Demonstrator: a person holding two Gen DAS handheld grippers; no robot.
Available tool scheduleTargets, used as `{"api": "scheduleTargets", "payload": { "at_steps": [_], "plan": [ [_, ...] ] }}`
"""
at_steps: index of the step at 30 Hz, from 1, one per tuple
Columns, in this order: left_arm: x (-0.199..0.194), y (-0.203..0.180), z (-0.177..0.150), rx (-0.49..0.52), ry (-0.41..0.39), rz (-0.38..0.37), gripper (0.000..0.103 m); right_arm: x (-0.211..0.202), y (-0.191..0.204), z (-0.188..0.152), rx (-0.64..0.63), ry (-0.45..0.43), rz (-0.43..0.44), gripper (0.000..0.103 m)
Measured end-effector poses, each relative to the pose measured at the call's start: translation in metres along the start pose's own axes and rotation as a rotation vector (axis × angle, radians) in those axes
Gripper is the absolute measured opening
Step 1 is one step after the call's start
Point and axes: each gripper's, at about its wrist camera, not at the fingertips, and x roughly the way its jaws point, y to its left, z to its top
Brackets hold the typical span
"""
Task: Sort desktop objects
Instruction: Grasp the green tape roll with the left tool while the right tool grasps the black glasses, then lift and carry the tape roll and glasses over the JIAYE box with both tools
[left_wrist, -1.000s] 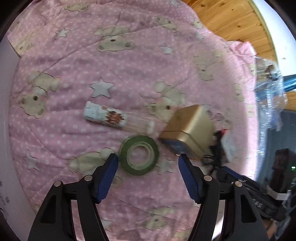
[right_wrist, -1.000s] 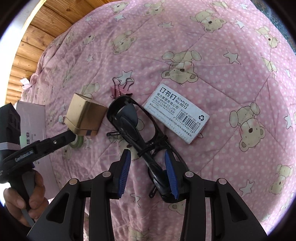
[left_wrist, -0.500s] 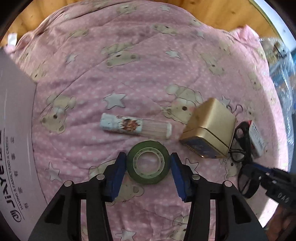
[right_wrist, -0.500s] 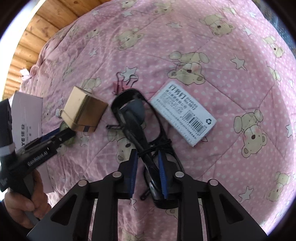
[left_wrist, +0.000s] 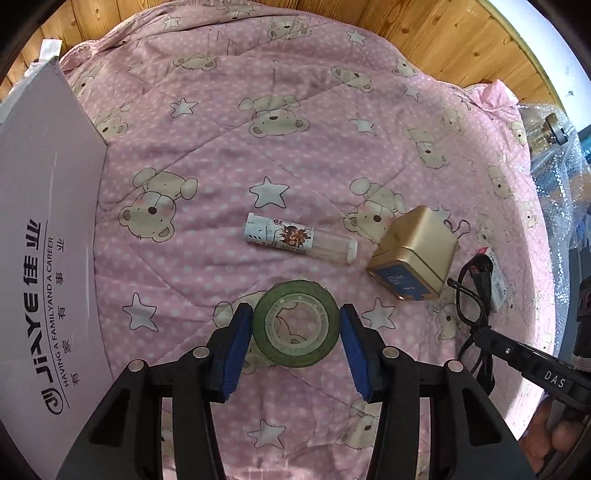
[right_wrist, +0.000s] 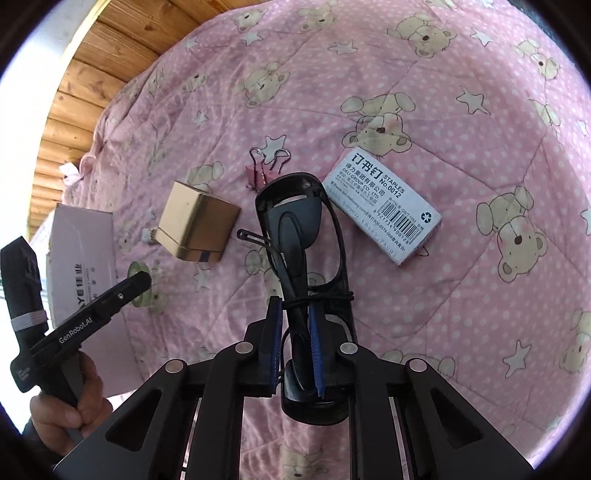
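The left gripper (left_wrist: 295, 338) stands with its blue pads (left_wrist: 236, 349) set at either side of the green tape roll (left_wrist: 296, 328), which lies flat on the pink quilt (left_wrist: 207, 155); the pads sit right at the roll's rim, though whether they press on it cannot be told. Just beyond the roll lies a small tube (left_wrist: 301, 243) on its side, and to its right a gold box (left_wrist: 415, 258) tipped on the quilt. A white carton (left_wrist: 40, 258) with printed lettering stands at the left edge of the left wrist view. The right gripper (right_wrist: 295, 347) has its pads (right_wrist: 315, 350) drawn close together, clamped on the folded temples of the black glasses (right_wrist: 295, 229), with a thin cord looped around the temples at the pads. The glasses' front reaches away from the gripper toward a pink binder clip (right_wrist: 256, 173) lying just past it. The staple box (right_wrist: 382, 210) lies on the quilt to the right of the glasses, near but apart. The gold box (right_wrist: 197, 227) sits to the glasses' left, also apart. In the right wrist view, a hand (right_wrist: 70, 410) holds the left gripper's handle at lower left, its tip over the tape roll (right_wrist: 138, 275).
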Motion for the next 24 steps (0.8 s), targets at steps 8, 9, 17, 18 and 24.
{"api": "scheduleTargets", "payload": {
  "at_steps": [8, 9, 17, 18, 24],
  "plan": [
    [-0.009, -0.015, 0.001, 0.019, -0.017, -0.028, 0.049, -0.007, 0.016, -0.003, -0.034, -0.006, 0.009, 0.015],
    [-0.011, -0.015, 0.0, 0.02, -0.02, -0.03, 0.049, -0.008, 0.018, -0.004, -0.039, -0.006, 0.01, 0.015],
    [-0.031, -0.014, -0.008, 0.015, -0.048, -0.042, 0.049, -0.017, 0.037, -0.017, -0.086, -0.01, 0.016, 0.015],
    [-0.034, -0.014, -0.009, 0.015, -0.053, -0.043, 0.049, -0.018, 0.039, -0.019, -0.093, -0.01, 0.017, 0.015],
    [-0.055, -0.013, -0.016, 0.01, -0.088, -0.05, 0.049, -0.025, 0.06, -0.033, -0.14, -0.015, 0.029, 0.015]
  ]
}}
